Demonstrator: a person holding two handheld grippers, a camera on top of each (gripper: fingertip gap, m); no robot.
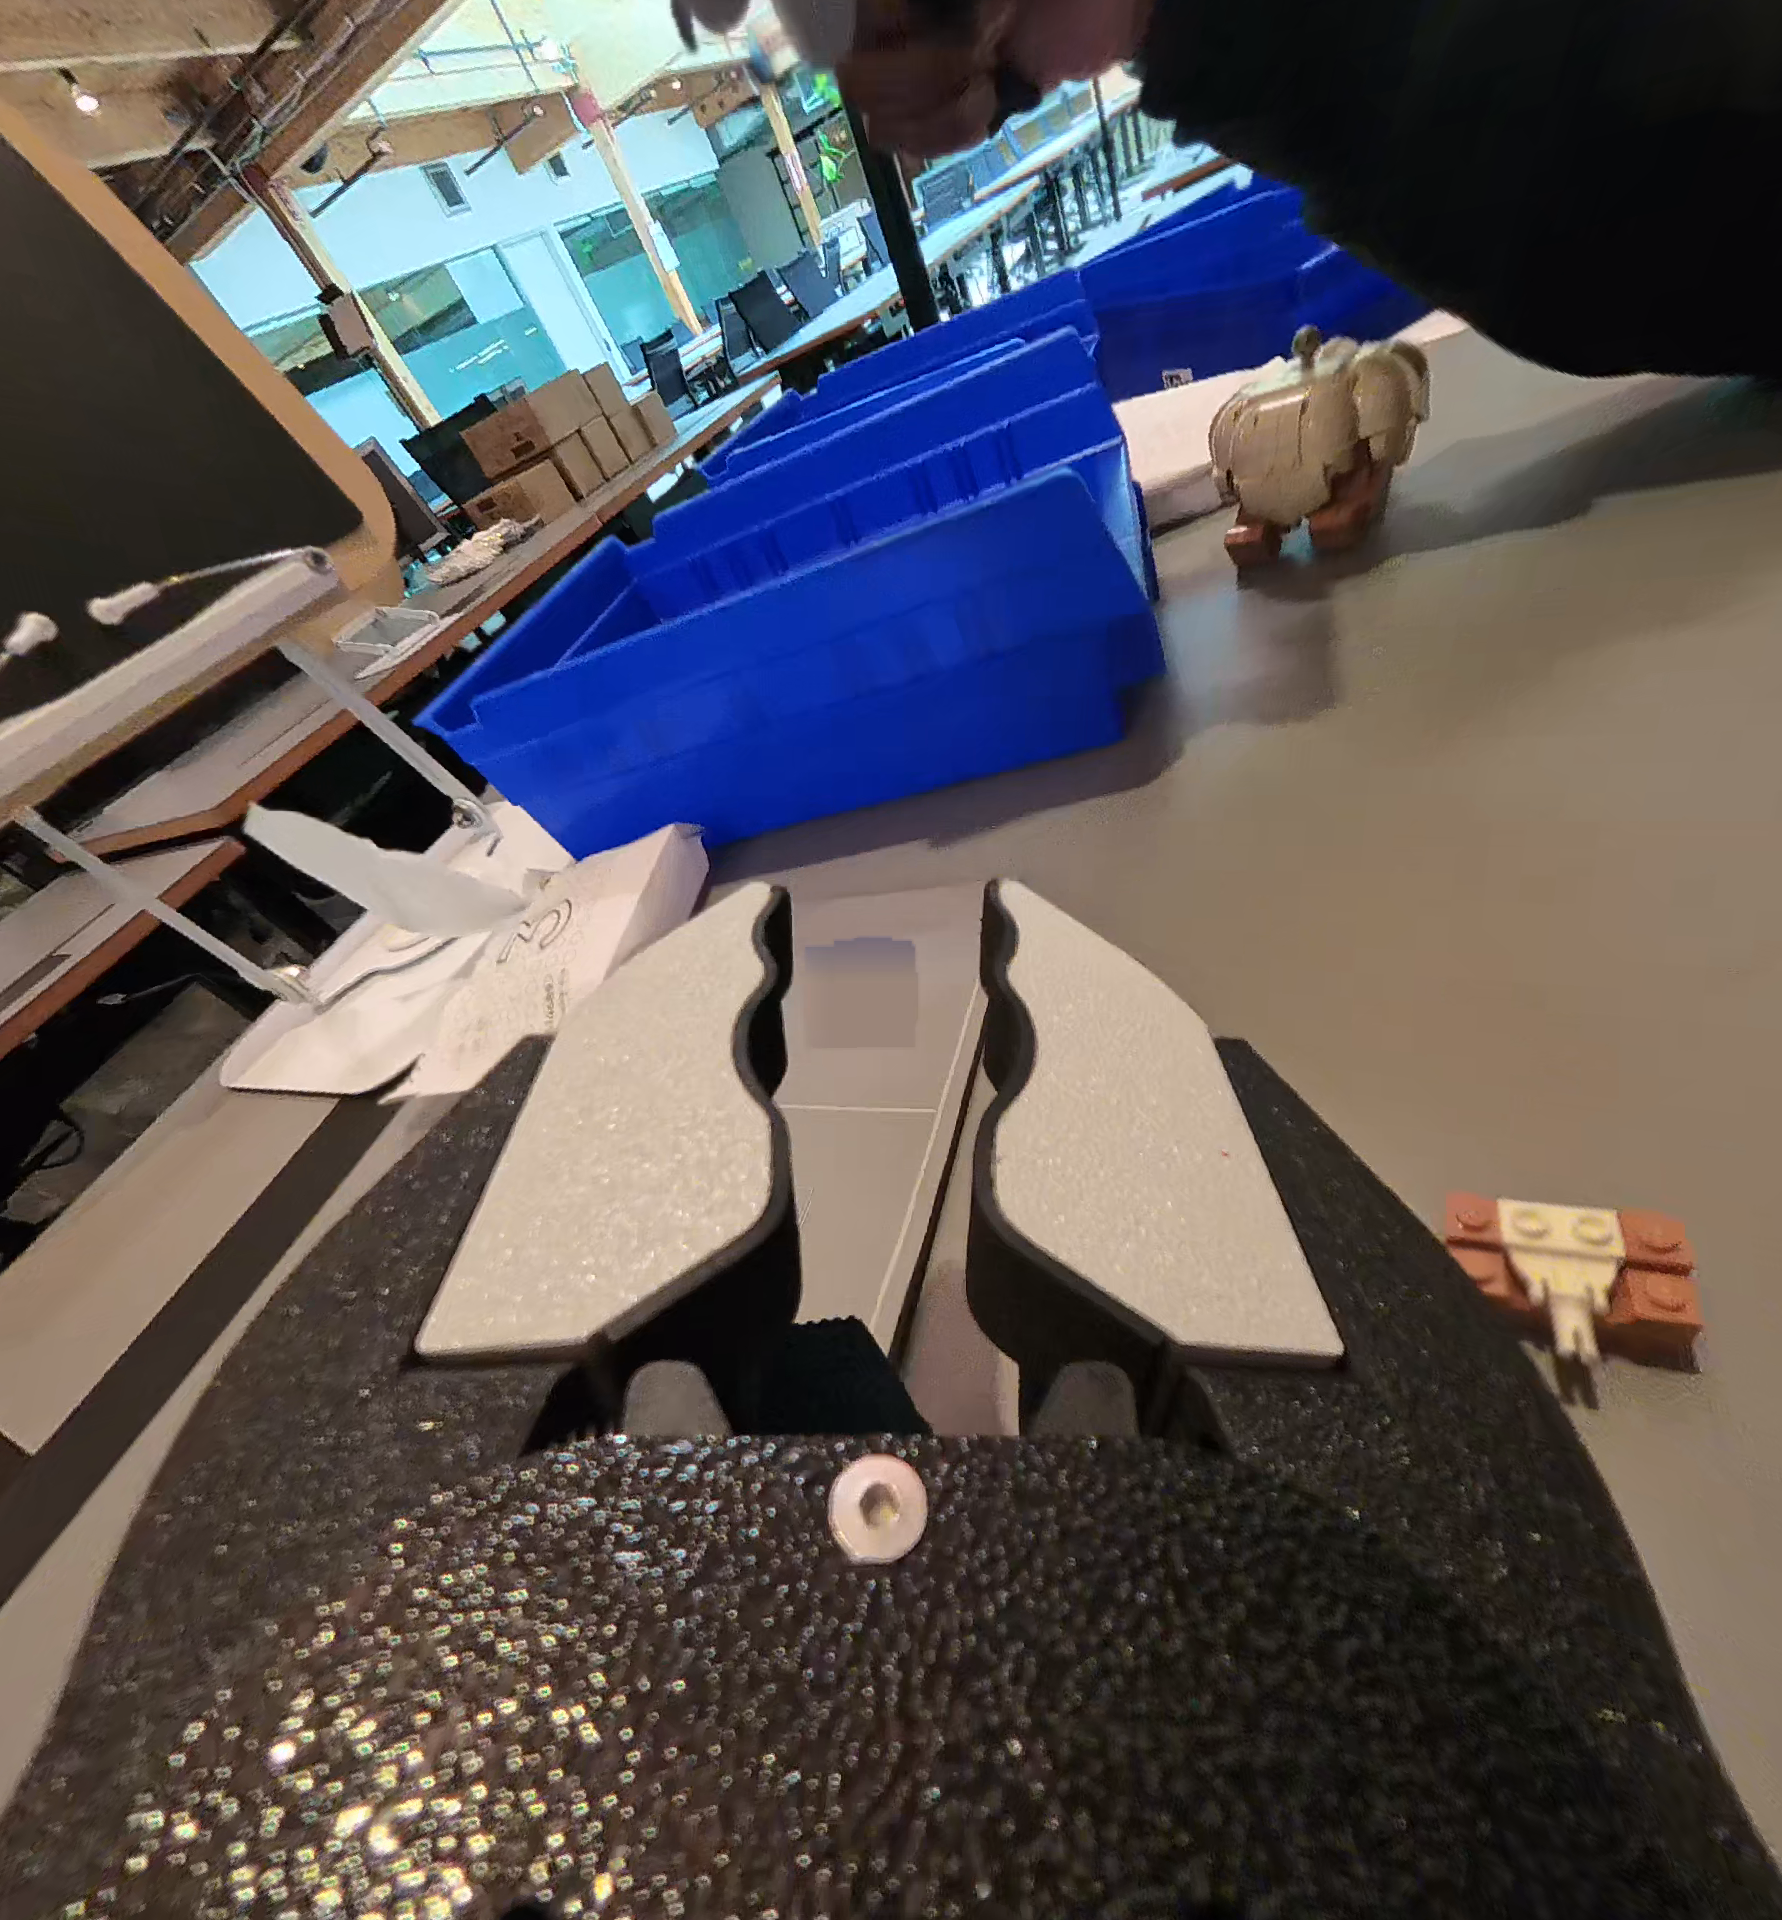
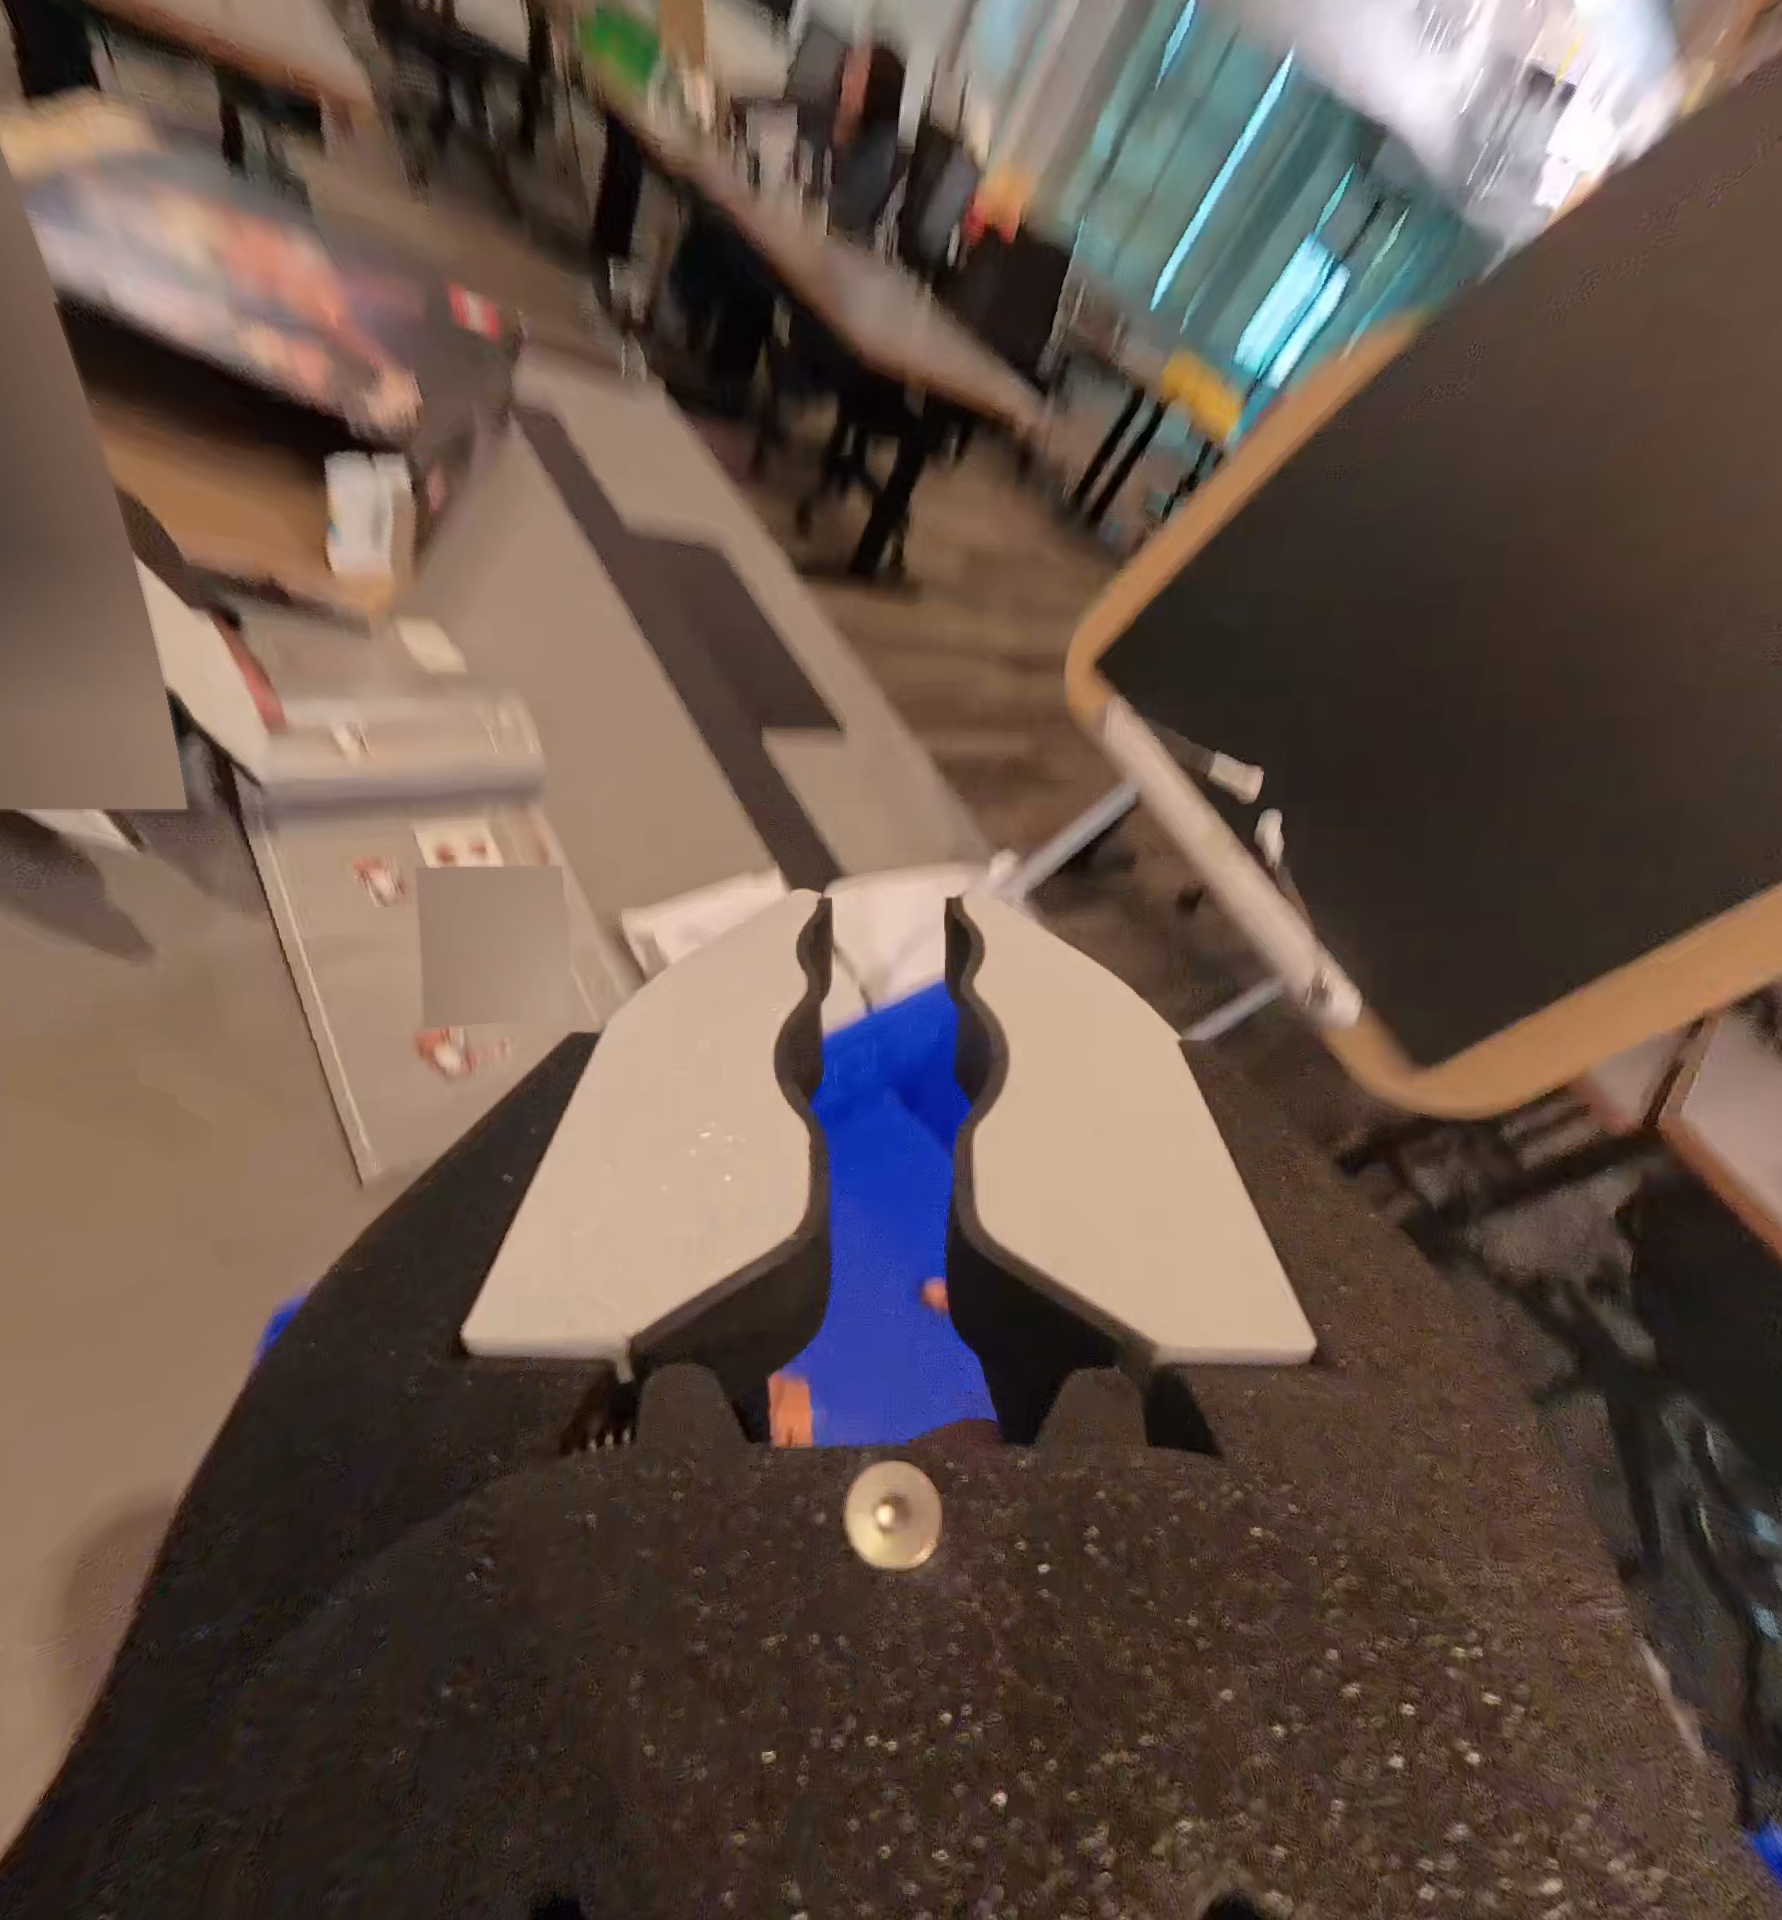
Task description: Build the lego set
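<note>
The left gripper (image 1: 887, 914) hangs low over a grey table (image 1: 1386, 831), its two grey fingers (image 1: 658, 1091) spread apart with only table surface and a flat grey sheet showing between them; nothing is in its grasp. Nearest to it, just off its right side, a small brick assembly (image 1: 1578, 1283) of brown plates with a cream piece on top lies flat on the table, its long axis running roughly across the view and a thin cream prong pointing toward the camera. Farther ahead and to the right a cream and brown brick figure (image 1: 1318, 447) stands upright on brown feet. A row of blue bins (image 1: 814, 665) stretches away ahead of the fingers, long sides running into the distance, and a white paper bag (image 1: 471, 977) lies just left of the left finger. A dark sleeve (image 1: 1541, 156) fills the upper right. The right gripper (image 2: 887, 914) is held above a blue bin (image 2: 887, 1195), seen through the narrower gap between its parted fingers (image 2: 679, 1143); they clasp nothing. Small orange-brown bits (image 2: 934, 1291) lie in that bin. This view is blurred; a black board with a wooden edge (image 2: 1489, 675) stands to the right.
</note>
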